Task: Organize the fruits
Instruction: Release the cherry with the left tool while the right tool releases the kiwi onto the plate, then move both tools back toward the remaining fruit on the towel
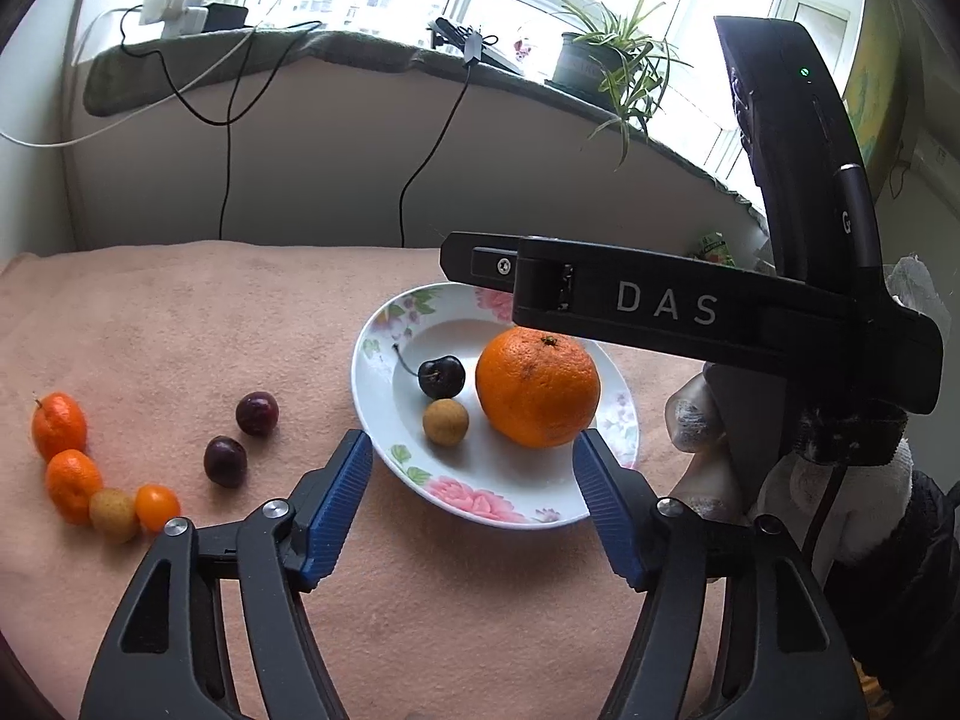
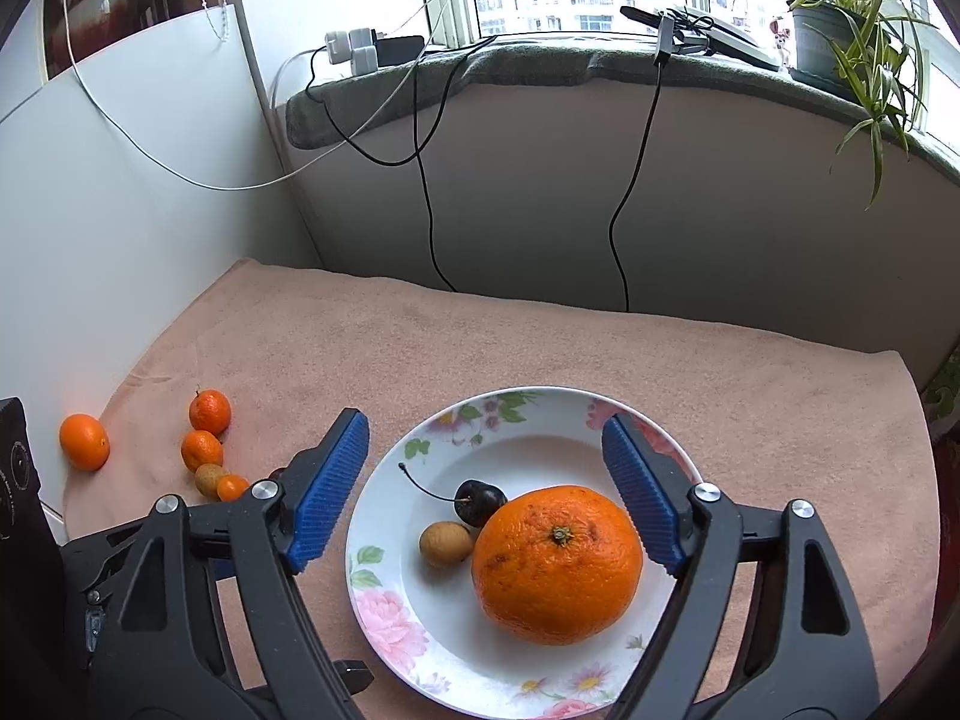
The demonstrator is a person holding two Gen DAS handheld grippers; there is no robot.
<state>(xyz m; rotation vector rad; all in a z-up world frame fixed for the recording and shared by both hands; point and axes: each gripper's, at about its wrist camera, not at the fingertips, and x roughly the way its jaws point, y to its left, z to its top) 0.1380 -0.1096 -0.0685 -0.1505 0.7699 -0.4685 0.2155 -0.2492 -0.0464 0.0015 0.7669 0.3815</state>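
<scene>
Floral plate (image 2: 384,576) on pink towel (image 2: 540,348) covering worktop. In plate: big orange (image 2: 557,564), dark cherry (image 2: 480,501) with stem, small tan longan (image 2: 445,543), all close together. Right tongs (image 2: 491,489) spread wide above plate, holding nothing. Left tongs (image 1: 473,483) likewise wide apart, empty, at plate's near rim. Left of plate on towel: two dark cherries (image 1: 240,435), cluster of small oranges (image 1: 66,450). Potted plant (image 2: 840,30) on windowsill.

A white plate (image 2: 384,576) with pink floral rim holds a bright orange (image 2: 555,564), dark cherry (image 2: 480,501) and tan longan (image 2: 445,543).
</scene>
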